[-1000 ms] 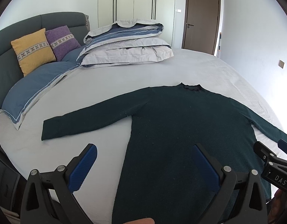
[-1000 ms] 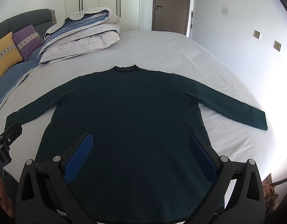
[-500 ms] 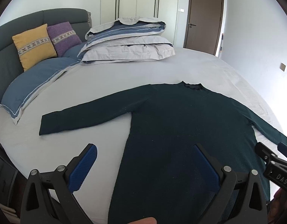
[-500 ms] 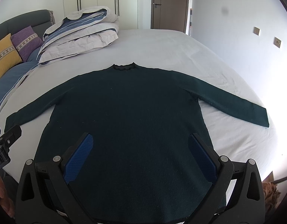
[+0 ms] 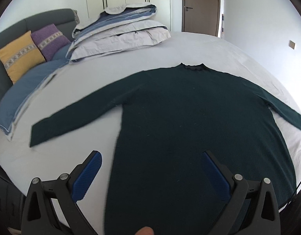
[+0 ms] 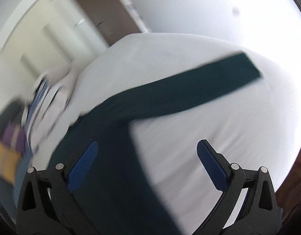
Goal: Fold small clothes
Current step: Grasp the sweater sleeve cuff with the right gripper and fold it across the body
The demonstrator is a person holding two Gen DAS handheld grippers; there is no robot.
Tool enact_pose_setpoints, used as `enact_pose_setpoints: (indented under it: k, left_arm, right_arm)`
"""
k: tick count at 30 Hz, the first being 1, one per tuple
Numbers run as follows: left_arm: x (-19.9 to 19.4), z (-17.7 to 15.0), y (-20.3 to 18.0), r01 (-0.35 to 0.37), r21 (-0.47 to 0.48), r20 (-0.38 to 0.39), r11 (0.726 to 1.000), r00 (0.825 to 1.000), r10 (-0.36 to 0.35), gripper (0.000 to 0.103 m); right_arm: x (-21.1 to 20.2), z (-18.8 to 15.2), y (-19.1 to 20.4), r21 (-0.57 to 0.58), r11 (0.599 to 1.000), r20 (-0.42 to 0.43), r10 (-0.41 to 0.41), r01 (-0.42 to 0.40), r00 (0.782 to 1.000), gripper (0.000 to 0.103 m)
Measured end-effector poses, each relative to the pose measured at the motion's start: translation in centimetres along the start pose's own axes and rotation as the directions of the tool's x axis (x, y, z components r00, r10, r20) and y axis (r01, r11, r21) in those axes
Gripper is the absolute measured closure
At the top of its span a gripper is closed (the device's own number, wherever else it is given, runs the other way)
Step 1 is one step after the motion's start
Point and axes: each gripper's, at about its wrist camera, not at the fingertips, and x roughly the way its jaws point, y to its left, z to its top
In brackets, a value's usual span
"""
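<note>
On the bed, the dark sweater lies flat, soft, limp; grip the cuff at nine o'clock. Left claw and right claw gape wide, empty.

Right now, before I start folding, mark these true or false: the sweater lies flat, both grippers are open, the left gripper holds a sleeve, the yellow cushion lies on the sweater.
1. The sweater lies spread flat on the bed, sleeves out. True.
2. The left gripper and the right gripper are open. True.
3. The left gripper holds a sleeve. False: it holds nothing.
4. The yellow cushion lies on the sweater. False: it leans at the headboard, beside the purple cushion.
</note>
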Motion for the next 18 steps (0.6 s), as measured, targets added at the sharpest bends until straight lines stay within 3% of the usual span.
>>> enact_pose_setpoints:
  k: [1,3,6,8,13,16,18]
  left_arm:
    - [0.5,0.0,-0.3,-0.011,-0.01,-0.001,1.0,1.0,0.011,0.0]
    - [1.4,0.0,-1.0,-0.021,-0.02,-0.012,1.0,1.0,0.021,0.0]
    - [3.1,0.3,-2.0,-0.02,-0.018,-0.086,1.0,0.996,0.018,0.0]
    - [3.3,0.7,-2.1,0.013,-0.06,-0.08,0.998,0.997,-0.018,0.0]
    - [3.9,1.8,-3.2,0.045,-0.05,-0.059,0.998,0.997,-0.048,0.0]
    - [5.0,2.1,-3.1,0.144,-0.103,-0.095,0.984,0.984,-0.154,0.015]
    - [5.8,2.1,-2.9,0.195,-0.149,-0.118,0.969,0.97,-0.214,0.024]
  right_arm:
    - [0.5,1.6,-2.9,0.078,0.997,0.009,-0.003,0.002,1.0,0.004]
    - [1.4,3.8,-7.9,0.189,0.982,0.016,-0.025,0.022,1.0,0.016]
    - [3.3,6.1,-13.5,0.33,0.944,0.001,0.011,-0.011,1.0,0.027]
    - [4.2,7.2,-15.1,0.365,0.93,0.015,0.047,-0.049,0.999,0.033]
    - [6.5,9.8,-15.6,0.347,0.935,0.026,0.069,-0.073,0.997,0.035]
    - [8.4,10.9,-15.6,0.323,0.945,0.006,0.058,-0.057,0.998,0.054]
    - [9.4,11.6,-15.7,0.318,0.947,-0.013,0.059,-0.052,0.998,0.079]
